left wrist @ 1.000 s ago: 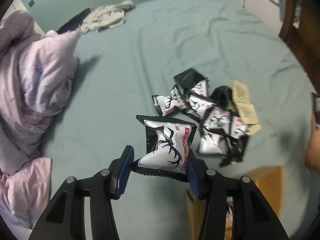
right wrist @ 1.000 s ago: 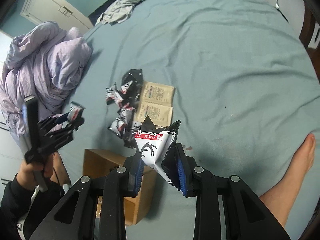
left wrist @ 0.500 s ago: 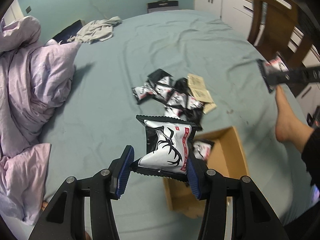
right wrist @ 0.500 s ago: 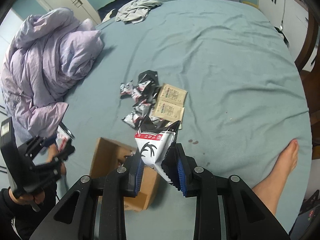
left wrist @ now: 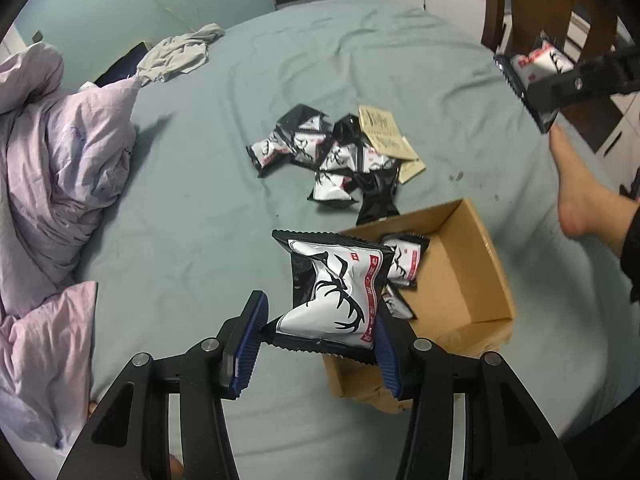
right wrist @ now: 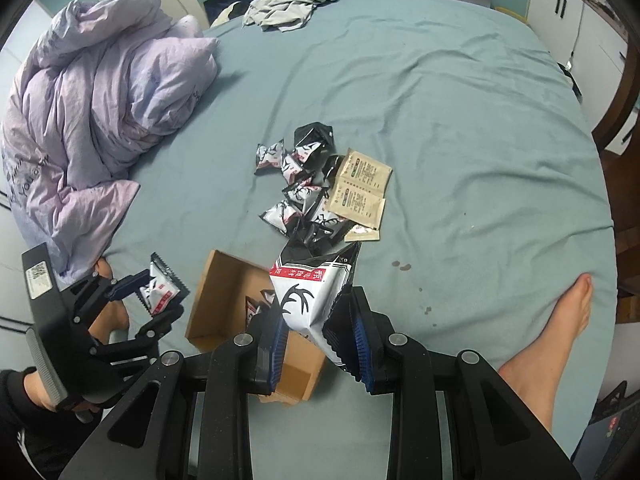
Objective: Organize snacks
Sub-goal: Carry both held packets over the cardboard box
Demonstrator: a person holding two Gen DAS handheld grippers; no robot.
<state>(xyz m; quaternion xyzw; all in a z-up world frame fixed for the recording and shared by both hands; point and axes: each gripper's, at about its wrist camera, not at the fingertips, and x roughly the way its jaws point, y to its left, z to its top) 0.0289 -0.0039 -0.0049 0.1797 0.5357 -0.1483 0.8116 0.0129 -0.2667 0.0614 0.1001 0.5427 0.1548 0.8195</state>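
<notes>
My left gripper (left wrist: 318, 320) is shut on a black-and-white snack packet (left wrist: 332, 288) with an antler print, hanging over the near left corner of an open cardboard box (left wrist: 460, 276). The box holds a few similar packets (left wrist: 404, 256). My right gripper (right wrist: 316, 324) is shut on another antler packet (right wrist: 310, 292) above the same box (right wrist: 216, 292). A pile of packets (left wrist: 332, 156) and beige sachets (right wrist: 360, 188) lies on the blue-green bed sheet beyond the box. Each gripper also shows in the other's view: the right gripper (left wrist: 532, 76) and the left gripper (right wrist: 154, 300).
A crumpled lilac duvet (right wrist: 92, 112) fills the left side of the bed. A grey garment (right wrist: 288, 6) lies at the far edge. A bare foot (right wrist: 560, 328) rests on the sheet to the right. A wooden chair (left wrist: 540, 8) and white cabinets stand past the bed.
Both grippers have risen and drawn back from the pile, each still gripping its packet. The cardboard box has come fully into view beneath them.
</notes>
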